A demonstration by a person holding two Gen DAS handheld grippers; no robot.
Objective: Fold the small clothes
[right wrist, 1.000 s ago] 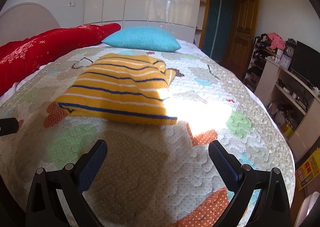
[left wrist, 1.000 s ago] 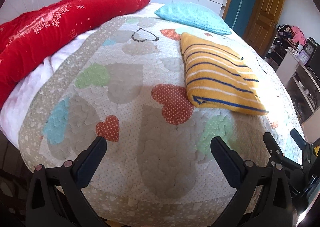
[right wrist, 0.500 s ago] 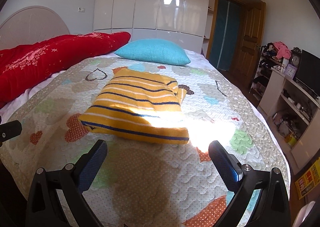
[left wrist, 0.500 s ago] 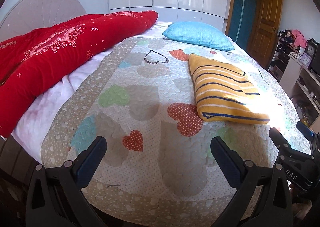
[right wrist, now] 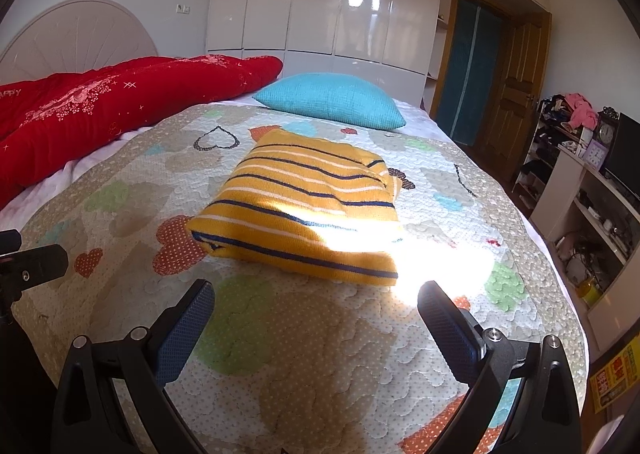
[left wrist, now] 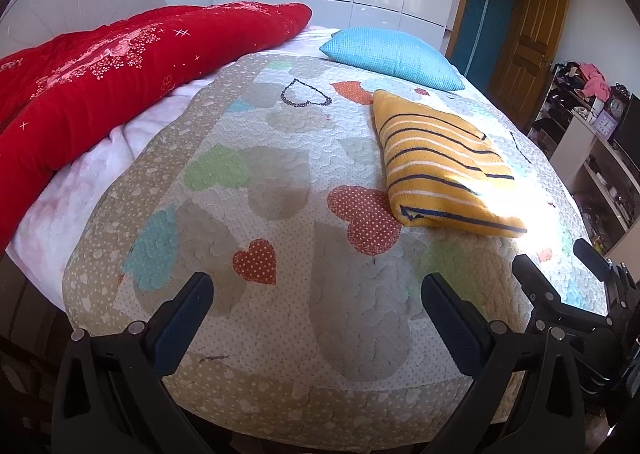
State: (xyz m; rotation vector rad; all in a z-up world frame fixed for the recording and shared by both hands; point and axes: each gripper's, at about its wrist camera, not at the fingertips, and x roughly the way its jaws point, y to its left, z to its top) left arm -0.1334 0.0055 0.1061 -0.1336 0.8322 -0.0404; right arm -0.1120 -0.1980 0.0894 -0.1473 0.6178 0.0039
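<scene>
Two black plastic frames are seen at the bottom of each wrist view. The left gripper (left wrist: 318, 308) is built with angular black arms, and round silver screw heads are set along them. Dark blue textured pads (right wrist: 182, 328) are fitted inside the fingers of the right gripper (right wrist: 316, 316).

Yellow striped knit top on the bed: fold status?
Done: the yellow knit top with navy and white stripes lies as a compact folded rectangle on the heart-patterned quilt. In hand: nothing; the left claw and right claw are open, short of it. Left: no other unfolded garment is visible.
</scene>
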